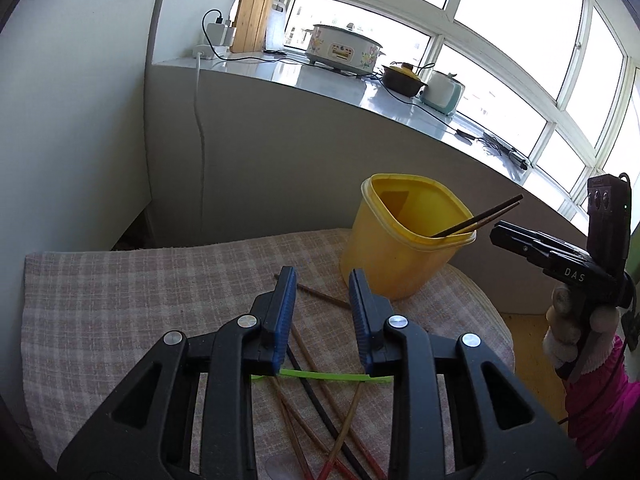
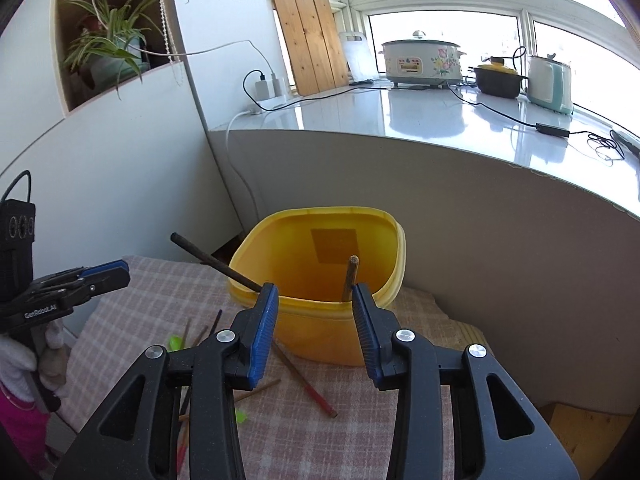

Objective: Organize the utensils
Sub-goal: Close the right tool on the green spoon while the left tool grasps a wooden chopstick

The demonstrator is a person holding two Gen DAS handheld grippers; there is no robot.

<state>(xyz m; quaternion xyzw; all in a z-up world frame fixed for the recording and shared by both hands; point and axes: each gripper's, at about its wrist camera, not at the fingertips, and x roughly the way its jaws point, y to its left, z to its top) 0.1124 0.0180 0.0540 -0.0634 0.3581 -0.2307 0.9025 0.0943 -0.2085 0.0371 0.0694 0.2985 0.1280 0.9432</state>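
A yellow tub [image 1: 404, 240] stands at the far right of the checked cloth [image 1: 120, 304]. Two dark chopsticks [image 1: 480, 218] lean out over its right rim. My left gripper [image 1: 322, 280] hangs open above a loose pile of chopsticks [image 1: 312, 408] and a green stick [image 1: 336, 376], with nothing between its pads. In the right wrist view my right gripper [image 2: 314, 292] is open just in front of the tub [image 2: 320, 328]. One chopstick [image 2: 208, 258] leans out to the left and another [image 2: 351, 276] stands inside near the right pad. The left gripper [image 2: 120, 272] shows at the left edge.
Behind the tub runs a grey counter [image 2: 440, 120] with a flowered cooker [image 2: 420, 62], a dark pot [image 2: 500, 80], a pale kettle [image 2: 548, 80] and cables. A planted shelf [image 2: 108, 48] hangs at upper left. The cloth ends near wooden boards [image 2: 580, 432] at right.
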